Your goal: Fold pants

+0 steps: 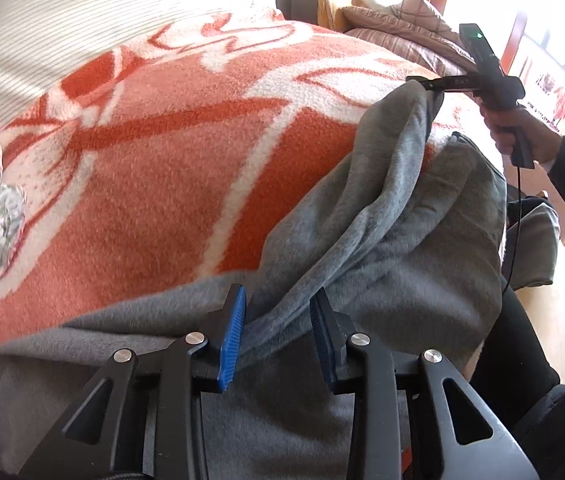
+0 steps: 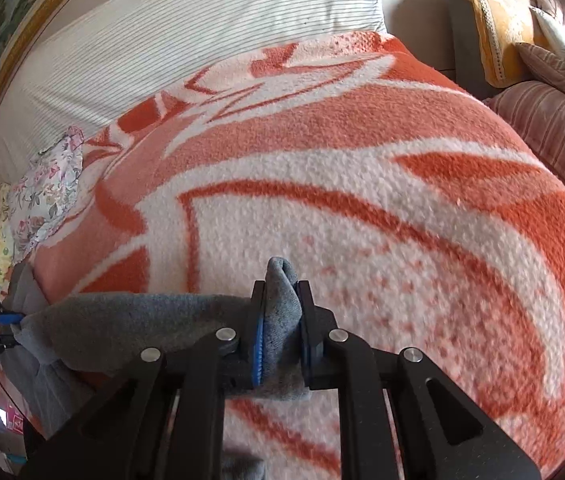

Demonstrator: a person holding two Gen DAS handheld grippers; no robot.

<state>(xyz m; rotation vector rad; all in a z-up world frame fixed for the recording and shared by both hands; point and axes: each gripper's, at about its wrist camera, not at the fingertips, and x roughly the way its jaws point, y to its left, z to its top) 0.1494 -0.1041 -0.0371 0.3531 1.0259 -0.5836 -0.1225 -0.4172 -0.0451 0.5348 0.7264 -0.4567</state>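
Blanket [image 2: 362, 208] orange with white swirls, speckled orange dots near its front edge. Pants [image 1: 394, 240] plain grey, lying on the blanket. Behind the blanket: white sheet [image 2: 186, 36] with thin dark stripes. Left of the blanket: floral cloth [image 2: 48, 188], pink and green on white. Right of it: brown-striped bedding [image 2: 554, 136], yellow cushion [image 2: 498, 36]. Gripper pads [image 1: 233, 340] blue.

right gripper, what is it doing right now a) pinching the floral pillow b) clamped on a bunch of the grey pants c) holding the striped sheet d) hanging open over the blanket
b: the right gripper has a bunched fold of the grey pants squeezed between its blue pads, above the orange and white blanket.
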